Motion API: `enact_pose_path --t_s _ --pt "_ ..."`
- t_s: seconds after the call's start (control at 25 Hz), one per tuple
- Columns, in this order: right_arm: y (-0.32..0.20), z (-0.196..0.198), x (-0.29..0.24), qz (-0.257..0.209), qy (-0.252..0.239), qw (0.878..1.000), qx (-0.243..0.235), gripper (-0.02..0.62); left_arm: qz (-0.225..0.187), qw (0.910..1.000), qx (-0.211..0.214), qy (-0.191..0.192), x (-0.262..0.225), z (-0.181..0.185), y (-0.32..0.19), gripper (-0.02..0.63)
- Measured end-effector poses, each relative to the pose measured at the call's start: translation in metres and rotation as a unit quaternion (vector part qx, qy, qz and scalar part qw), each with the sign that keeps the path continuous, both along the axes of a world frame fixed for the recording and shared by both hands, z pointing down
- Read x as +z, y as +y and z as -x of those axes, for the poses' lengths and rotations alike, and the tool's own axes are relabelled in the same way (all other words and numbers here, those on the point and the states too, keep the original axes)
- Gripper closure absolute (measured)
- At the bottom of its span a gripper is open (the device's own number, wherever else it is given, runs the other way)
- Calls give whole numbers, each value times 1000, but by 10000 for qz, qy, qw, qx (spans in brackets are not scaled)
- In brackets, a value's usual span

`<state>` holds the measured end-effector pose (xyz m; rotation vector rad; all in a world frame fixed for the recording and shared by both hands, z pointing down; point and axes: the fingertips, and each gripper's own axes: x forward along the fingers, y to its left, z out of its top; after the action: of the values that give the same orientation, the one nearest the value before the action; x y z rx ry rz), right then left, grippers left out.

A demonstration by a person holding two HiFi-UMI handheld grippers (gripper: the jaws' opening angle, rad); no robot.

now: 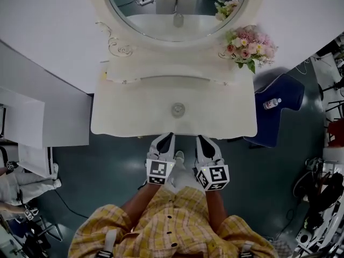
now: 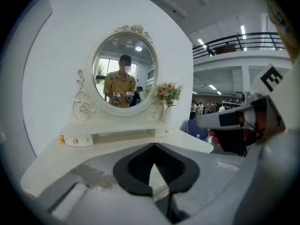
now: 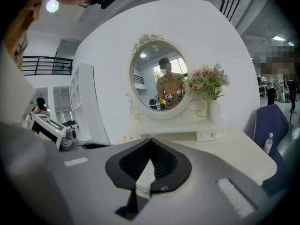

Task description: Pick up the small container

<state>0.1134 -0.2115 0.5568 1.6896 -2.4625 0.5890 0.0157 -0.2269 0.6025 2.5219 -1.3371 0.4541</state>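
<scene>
The small container (image 1: 178,109) is a round pale pot lying in the middle of the white vanity table (image 1: 123,117). Both grippers hover side by side just short of the table's front edge, pointing at it. My left gripper (image 1: 167,136) has its dark jaws closed tip to tip (image 2: 153,145) with nothing between them. My right gripper (image 1: 200,138) looks the same, its tips meeting (image 3: 150,139) on nothing. In both gripper views the jaws hide the container. The container lies a short way beyond the two tips, between them.
An oval mirror (image 1: 174,7) and a low drawer shelf (image 1: 172,77) stand at the table's back, with a vase of pink flowers (image 1: 248,47) at the back right. A blue chair (image 1: 279,112) carrying a bottle (image 1: 272,103) stands right of the table. White shelving (image 1: 32,117) stands left.
</scene>
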Motion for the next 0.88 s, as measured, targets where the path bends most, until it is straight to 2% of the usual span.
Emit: enact_pose_path --t_s 0.48,0.68,0.88 --pt "-26 -17 23 71 0 9998 -168 594 361 9987 -324 -128 53 -12 -31 609" --pt "-33 -24 27 84 -15 9998 -159 594 424 9981 -406 -169 67 -17 -40 531" --pt "-34 -22 33 133 -39 9998 -166 592 478 9972 -515 -239 82 -16 -51 424"
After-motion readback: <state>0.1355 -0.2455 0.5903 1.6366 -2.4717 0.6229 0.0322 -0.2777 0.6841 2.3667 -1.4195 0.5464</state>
